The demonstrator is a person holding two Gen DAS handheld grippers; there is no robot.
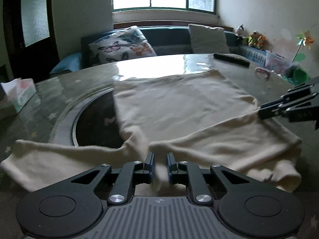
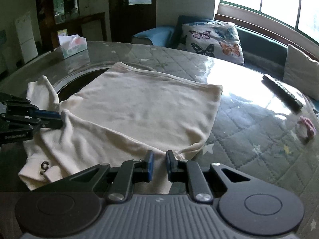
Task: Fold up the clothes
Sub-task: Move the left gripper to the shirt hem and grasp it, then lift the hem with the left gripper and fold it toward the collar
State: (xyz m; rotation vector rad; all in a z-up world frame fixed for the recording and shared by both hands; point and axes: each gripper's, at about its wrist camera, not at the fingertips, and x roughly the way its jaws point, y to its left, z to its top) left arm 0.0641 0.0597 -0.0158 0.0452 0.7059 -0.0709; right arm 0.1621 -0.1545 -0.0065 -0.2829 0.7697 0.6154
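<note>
Sweater (image 1: 179,103): soft, light, limp; I take folded edges.
Left gripper (image 1: 160,160): my jaws pinch cloth.
Right gripper (image 2: 158,157): likewise pinching cloth.

Home living room: butterfly cushion (image 2: 213,41), sofa (image 1: 169,37).

We see a cream garment (image 1: 179,107) of soft, matt knit cloth lying on a table (image 2: 249,123) topped with glossy, mirror-smooth glass over quilted fabric. The left gripper (image 1: 160,164) and right gripper (image 2: 158,163) look like matt black plastic with shiny metal rivets and blue pads (image 2: 150,165)
</note>
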